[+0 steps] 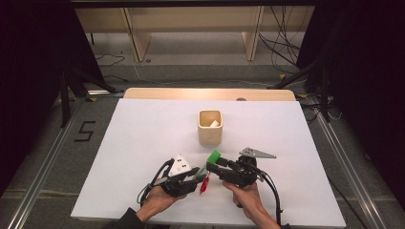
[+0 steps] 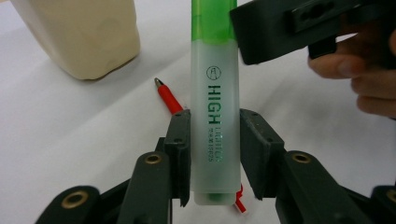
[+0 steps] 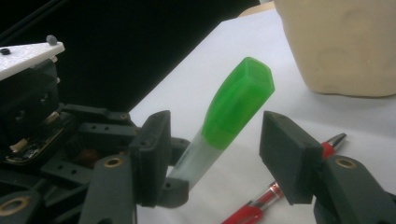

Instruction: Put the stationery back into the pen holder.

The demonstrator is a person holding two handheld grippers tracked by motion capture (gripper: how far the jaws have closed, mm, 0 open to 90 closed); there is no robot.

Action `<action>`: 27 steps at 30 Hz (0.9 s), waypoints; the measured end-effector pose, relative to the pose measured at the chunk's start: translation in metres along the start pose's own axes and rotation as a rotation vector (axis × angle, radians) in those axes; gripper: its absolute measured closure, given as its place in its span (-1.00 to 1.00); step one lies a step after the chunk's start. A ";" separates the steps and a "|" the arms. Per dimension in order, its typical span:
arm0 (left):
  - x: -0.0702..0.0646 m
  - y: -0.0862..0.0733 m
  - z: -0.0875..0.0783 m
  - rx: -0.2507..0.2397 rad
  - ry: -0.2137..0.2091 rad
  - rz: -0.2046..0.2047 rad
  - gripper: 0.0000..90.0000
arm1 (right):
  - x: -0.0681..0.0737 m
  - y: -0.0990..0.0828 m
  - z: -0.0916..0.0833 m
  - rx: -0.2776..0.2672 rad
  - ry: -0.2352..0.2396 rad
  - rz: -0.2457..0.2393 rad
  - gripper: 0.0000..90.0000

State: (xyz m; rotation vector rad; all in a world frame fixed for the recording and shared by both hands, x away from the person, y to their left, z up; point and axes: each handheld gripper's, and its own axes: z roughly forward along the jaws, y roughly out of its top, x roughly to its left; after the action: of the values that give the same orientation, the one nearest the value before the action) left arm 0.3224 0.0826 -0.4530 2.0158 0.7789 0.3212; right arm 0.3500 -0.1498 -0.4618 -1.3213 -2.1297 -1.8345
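My left gripper clamps the green highlighter; my right gripper's jaws straddle its cap, not pinching yet; a red pen lies on the counter.

The translucent plastic highlighter with glossy green cap looks smooth; beside it, the shiny red plastic pen lies on matt white paper sheet.

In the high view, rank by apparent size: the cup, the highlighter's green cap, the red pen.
1. Cup, clearly largest.
2. and 3. Green cap and red pen: each shows as a small patch, the pen thinner and partly hidden by the grippers, so no firm ranking.
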 end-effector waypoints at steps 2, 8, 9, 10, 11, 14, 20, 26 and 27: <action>-0.002 0.000 0.000 0.000 0.004 0.011 0.46 | -0.001 0.000 0.001 -0.006 0.008 0.016 0.07; -0.003 0.000 0.000 -0.016 0.005 0.008 0.46 | -0.003 0.001 0.003 -0.014 0.028 0.049 0.26; -0.003 0.000 0.000 -0.016 0.005 0.008 0.46 | -0.003 0.001 0.004 -0.015 0.031 0.057 0.28; -0.003 0.001 -0.001 -0.019 0.008 0.013 0.46 | -0.004 0.000 0.004 -0.018 0.036 0.063 0.31; -0.003 0.001 -0.001 -0.019 0.008 0.013 0.46 | -0.004 0.000 0.005 -0.020 0.044 0.071 0.33; -0.003 0.001 -0.001 -0.025 0.011 0.022 0.46 | -0.004 0.000 0.006 -0.020 0.052 0.081 0.39; -0.005 0.001 -0.001 -0.031 0.010 0.026 0.46 | -0.005 -0.001 0.007 -0.025 0.065 0.102 0.48; -0.006 0.000 -0.001 -0.032 0.006 0.033 0.46 | -0.007 -0.002 0.007 -0.033 0.089 0.138 0.61; -0.006 0.000 -0.001 -0.033 0.001 0.033 0.45 | -0.007 -0.002 0.007 -0.034 0.098 0.159 0.62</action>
State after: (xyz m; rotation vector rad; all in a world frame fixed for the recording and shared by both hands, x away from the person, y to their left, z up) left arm 0.3176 0.0793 -0.4521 1.9993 0.7376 0.3520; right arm 0.3562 -0.1482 -0.4693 -1.3349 -1.8958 -1.8392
